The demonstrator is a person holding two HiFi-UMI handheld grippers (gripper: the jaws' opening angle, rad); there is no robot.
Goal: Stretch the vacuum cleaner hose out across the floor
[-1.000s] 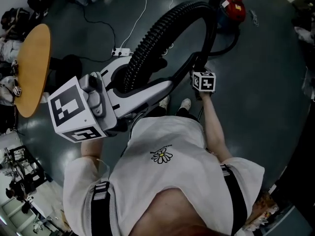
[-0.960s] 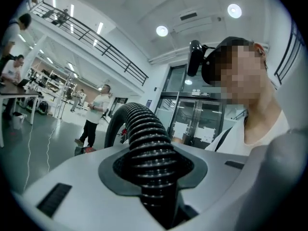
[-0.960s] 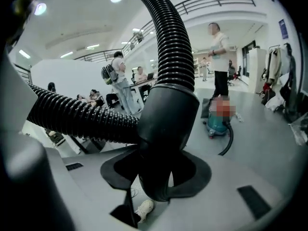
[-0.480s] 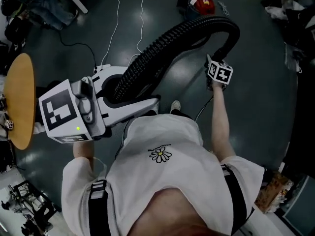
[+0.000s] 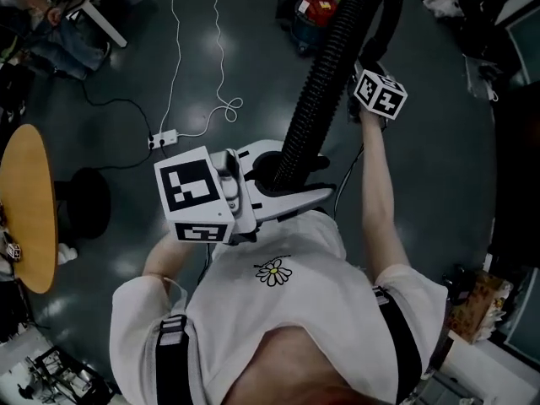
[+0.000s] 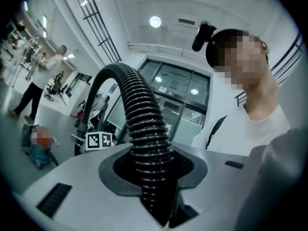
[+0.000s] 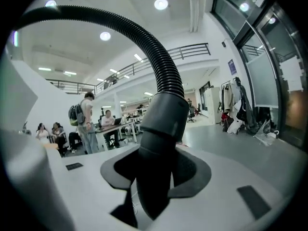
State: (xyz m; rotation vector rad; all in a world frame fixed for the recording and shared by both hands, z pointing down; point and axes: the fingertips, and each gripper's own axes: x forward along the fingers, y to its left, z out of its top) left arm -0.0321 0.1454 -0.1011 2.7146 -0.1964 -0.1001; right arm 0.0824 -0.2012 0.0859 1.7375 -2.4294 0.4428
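A black ribbed vacuum hose rises from my left gripper, arches over at the top of the head view and drops to my right gripper. The left gripper is shut on the ribbed hose. My right gripper is shut on the hose's smooth dark cuff, with the ribbed hose curving up and left from it. Both are held well above the floor. The red vacuum cleaner stands on the floor behind the arch.
A round wooden table stands at the left with a dark stool beside it. A power strip and a white cable lie on the dark floor. People sit at a desk at top left; clutter lines the right edge.
My right gripper has risen and gone further out with the cuff. The left gripper has swung right towards the middle. The hose arch now stands taller and narrower.
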